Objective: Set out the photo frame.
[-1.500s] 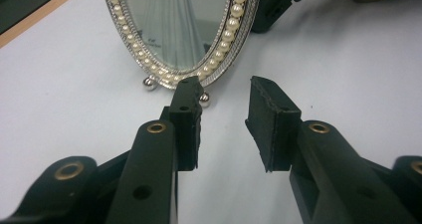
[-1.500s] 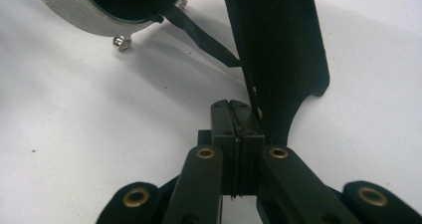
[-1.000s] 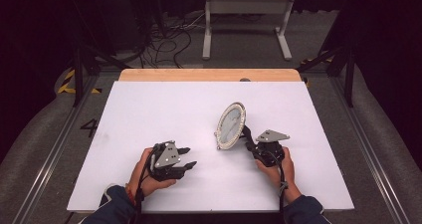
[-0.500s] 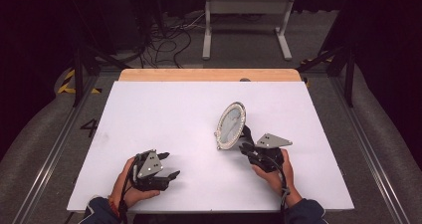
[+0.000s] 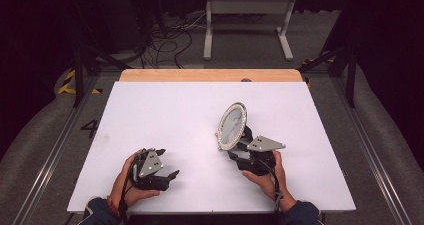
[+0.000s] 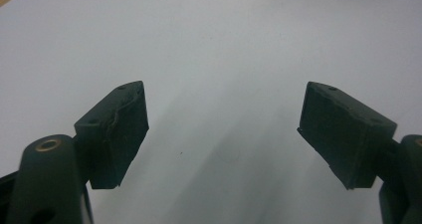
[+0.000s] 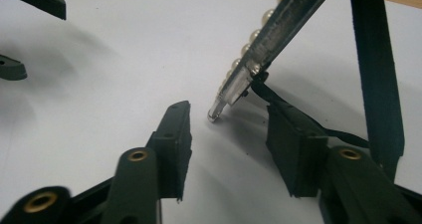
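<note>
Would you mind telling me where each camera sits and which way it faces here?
High view: above the person's side, looking forward and down on the white table; forearms, left hand-held gripper and right hand-held gripper show.
Left gripper view: rides the left hand-held gripper, facing bare tabletop between its open jaws.
Right gripper view: rides the right hand-held gripper, facing the oval frame.
Shared: the frame in high and right gripper views.

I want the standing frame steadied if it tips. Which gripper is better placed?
Right, probably. The right gripper sits just behind the oval pearl-rimmed frame, its jaws having just opened off it. The left gripper is open over bare table, well apart.
</note>
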Demonstrator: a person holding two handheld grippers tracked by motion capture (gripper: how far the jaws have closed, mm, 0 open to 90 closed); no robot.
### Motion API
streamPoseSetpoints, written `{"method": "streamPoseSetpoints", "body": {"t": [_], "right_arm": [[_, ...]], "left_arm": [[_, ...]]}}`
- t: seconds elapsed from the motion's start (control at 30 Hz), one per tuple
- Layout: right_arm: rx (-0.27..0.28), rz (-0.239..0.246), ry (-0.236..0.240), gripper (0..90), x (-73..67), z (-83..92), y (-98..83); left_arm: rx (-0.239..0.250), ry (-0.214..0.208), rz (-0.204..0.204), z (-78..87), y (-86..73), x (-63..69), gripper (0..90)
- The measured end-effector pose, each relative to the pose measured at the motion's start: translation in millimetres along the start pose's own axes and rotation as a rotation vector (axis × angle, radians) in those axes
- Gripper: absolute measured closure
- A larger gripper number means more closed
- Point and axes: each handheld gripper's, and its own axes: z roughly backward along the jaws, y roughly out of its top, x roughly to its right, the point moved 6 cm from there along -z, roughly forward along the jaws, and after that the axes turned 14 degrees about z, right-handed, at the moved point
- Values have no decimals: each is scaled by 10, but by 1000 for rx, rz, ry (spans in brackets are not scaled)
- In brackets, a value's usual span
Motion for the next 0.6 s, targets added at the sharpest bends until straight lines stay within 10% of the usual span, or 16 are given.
{"method": "streamPoseSetpoints", "body": {"t": [0.6], "right_arm": [[43, -97, -34, 383, 53, -256, 116]], "left_arm": [[-8, 42, 20, 165, -163, -28, 177]]}}
